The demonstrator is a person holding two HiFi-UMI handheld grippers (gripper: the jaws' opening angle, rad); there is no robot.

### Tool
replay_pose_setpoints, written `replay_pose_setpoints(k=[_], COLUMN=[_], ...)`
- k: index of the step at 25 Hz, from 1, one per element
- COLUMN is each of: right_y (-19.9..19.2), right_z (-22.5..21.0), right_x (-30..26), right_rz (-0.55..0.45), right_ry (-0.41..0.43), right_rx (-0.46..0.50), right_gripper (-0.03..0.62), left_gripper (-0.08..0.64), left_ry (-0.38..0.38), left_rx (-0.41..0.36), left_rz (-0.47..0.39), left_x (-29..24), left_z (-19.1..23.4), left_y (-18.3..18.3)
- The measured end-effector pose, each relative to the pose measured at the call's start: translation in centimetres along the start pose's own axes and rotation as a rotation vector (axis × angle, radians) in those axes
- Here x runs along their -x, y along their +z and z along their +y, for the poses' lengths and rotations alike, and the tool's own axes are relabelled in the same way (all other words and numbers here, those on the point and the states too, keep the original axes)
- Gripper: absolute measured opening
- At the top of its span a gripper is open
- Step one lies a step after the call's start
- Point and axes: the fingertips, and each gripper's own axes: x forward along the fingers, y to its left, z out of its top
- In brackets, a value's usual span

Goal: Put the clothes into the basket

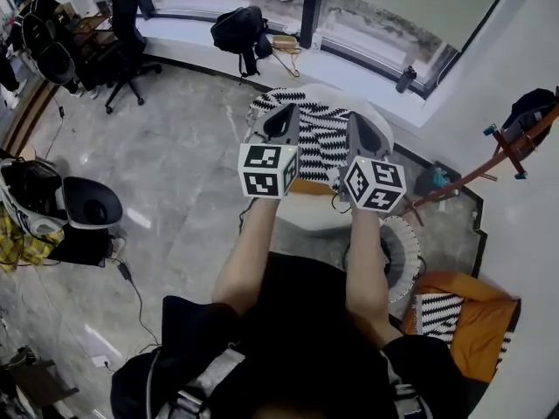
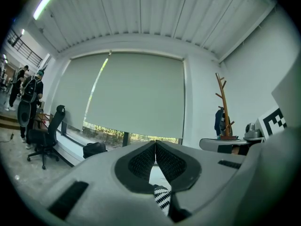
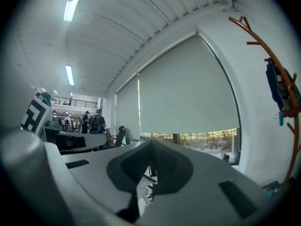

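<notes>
Both jaw sets are found shut on cloth: the left gripper and the right gripper are held level and side by side, each w/ jaws closed together on an edge of the b/w zigzag garment, which is spread between them and hangs ahead of the person. In each gripper view only a small tuft of the pattern is seen at the root of the jaws, so the bite is judged shallow – slippage from either side is poss. if the cloth is tugged taut or swung. The white slatted basket is noted lower down, nearer the person's right side and partly hidden by the right forearm; whether the garment is over its mouth can't be told. Risk: w/ the cloth held this wide, it may be draped across the rim or dropped onto the floor instead of inside, esp. if one side is let go ahead of the other. A second zigzag piece on an orange cloth is seen beside the basket – not yet in, so the task is judged incomplete. The coat stand at the right is near enough to be snagged by a wide sweep
</notes>
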Motion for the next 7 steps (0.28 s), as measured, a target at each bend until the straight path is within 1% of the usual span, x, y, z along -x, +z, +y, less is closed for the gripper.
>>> replay_pose_setpoints(k=[7], right_y=[0.3], right_z=[-1.7], right_x=[-1.1], right_rz=[0.002], right_ry=[-0.017], right_rx=[0.017], right_gripper=[0.012], left_gripper=[0.009], left_ry=[-0.014], left_rx=[0.020], left_rz=[-0.002], left_x=[-2.1], left_z=[-0.1], left_y=[-0.2])
